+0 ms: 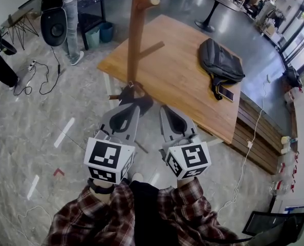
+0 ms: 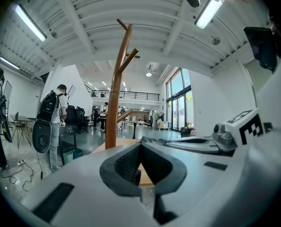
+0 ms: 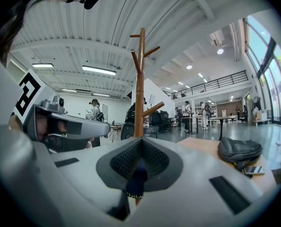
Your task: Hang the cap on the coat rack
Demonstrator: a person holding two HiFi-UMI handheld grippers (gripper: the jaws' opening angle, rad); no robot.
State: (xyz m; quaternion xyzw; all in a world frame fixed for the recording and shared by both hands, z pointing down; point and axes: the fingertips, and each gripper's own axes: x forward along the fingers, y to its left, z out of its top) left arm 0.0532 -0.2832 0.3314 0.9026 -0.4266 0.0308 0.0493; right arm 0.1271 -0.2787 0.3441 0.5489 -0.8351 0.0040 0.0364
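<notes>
Head view: cap [image 1: 142,104] (dark, bunched up) is low beside the coat rack [image 1: 136,29] pole, right at the tips of my 2 grippers, near the corner of the table [image 1: 182,86].
Left gripper [image 1: 127,104]: left gripper view shows the jaws brought together at the tips, w/ a small dk-blue bit [image 2: 137,176] pinched betw the pads. I read that as cap fabric.
Right gripper [image 1: 165,109]: right gripper view shows the jaws closed on a dk-blue strip [image 3: 135,176] w/ a patterned band at its lower end (cap edge or strap, can't tell which).
Cap location: held betw both grippers, down by the lower pole, not on any peg.
Rack: wooden pole, upright, pegs angled upward. In both gripper views the pegs I can see are bare and sit well above my jaws. Lower peg [image 1: 152,49] looks like the closest one.
Done (my read): cap is gripped at 2 points and is at the rack.
Left to do: raise the cap to a peg, get the crown or back strap over the peg end, open the jaws, pull clear. So the hang itself isn't done yet.
Progress: roughly mid, w/ pickup sorted and placement pending.
Other stuff: backpack [image 1: 221,60] and phone [image 1: 225,92] are on the table, well apart from the cap and not in my path.
</notes>
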